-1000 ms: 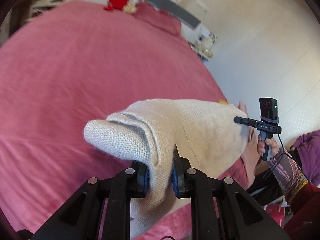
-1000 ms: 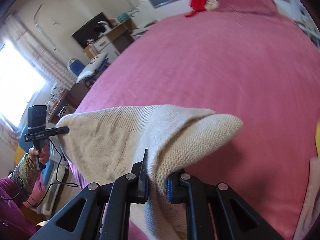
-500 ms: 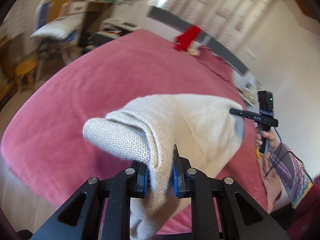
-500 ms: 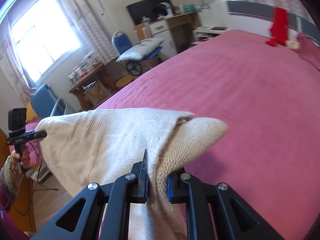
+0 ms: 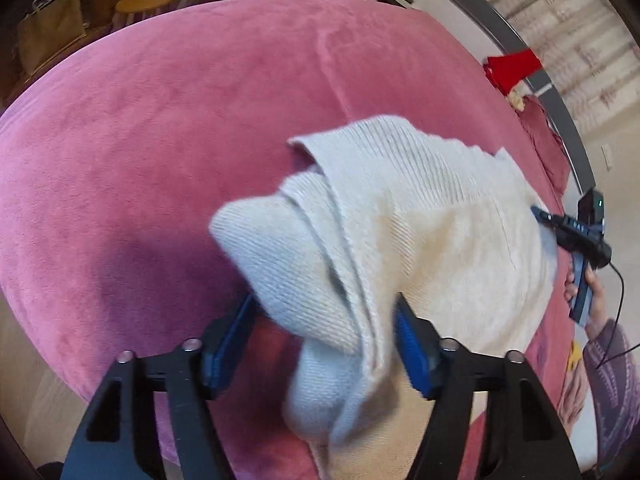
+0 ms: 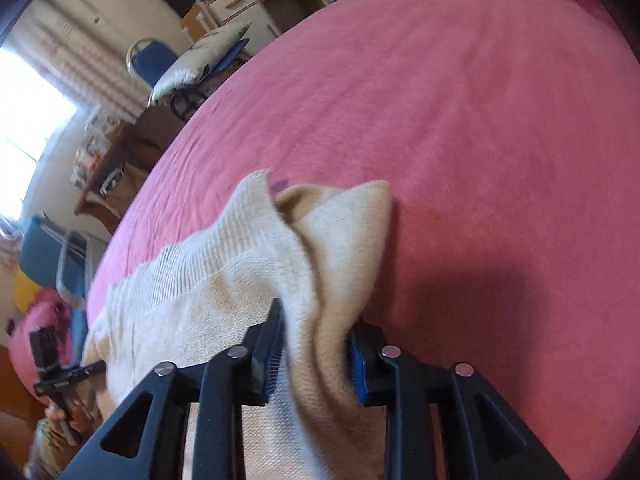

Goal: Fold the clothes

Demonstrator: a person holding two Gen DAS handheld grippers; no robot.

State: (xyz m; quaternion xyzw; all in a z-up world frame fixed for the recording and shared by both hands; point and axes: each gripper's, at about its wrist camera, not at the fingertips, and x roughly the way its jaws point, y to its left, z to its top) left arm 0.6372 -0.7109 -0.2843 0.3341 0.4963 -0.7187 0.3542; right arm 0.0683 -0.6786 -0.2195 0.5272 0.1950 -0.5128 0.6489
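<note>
The cream knit sweater [image 5: 420,232] hangs between my two grippers over the pink bed [image 5: 160,140], its ribbed hem edge turned toward the far side of the bed. My left gripper [image 5: 324,344] stands with its fingers spread apart; a bunched corner of the sweater drapes down through the gap, lying against the right blue pad [image 5: 412,352] and clear of the left one. My right gripper [image 6: 316,352] is also parted, with the sweater's other corner slumped between its pads and folded over in a peak above them. From the right wrist view the knit [image 6: 224,304] runs from that peak back toward my left hand.

Beyond the sweater the bed's cover is wide and flat, with open room toward its far edge. A red cloth [image 5: 512,68] lies at the headboard end. Off the bed's left edge stand a blue chair [image 6: 156,64] carrying a white pillow [image 6: 196,68], and a wooden stool [image 5: 146,2].
</note>
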